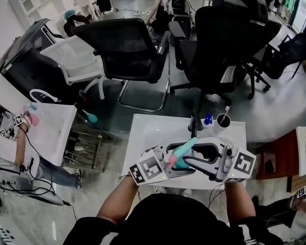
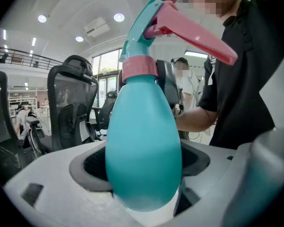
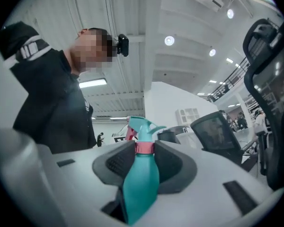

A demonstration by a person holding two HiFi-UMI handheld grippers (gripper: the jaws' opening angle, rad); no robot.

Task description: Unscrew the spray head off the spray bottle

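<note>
While both grippers carry it clear above the white counter (image 1: 143, 137), the teal spray bottle (image 2: 142, 126) stands nearly upright, its long axis running from the base low between the jaws up to the head, which leans towards the person's chest. The left gripper (image 2: 143, 162) has its jaws spread wide and clamped on the bottle's fat body. The right gripper (image 3: 144, 150) has its jaws closed in on the neck, with the pads pressing the pink collar (image 3: 144, 147). The teal spray head (image 2: 146, 27) rises above the collar, and its pink trigger (image 2: 194, 34) slopes down towards the person. The bottle's base is cut off behind the gripper shells. From the head view, most of the bottle is hidden between the two grippers.
</note>
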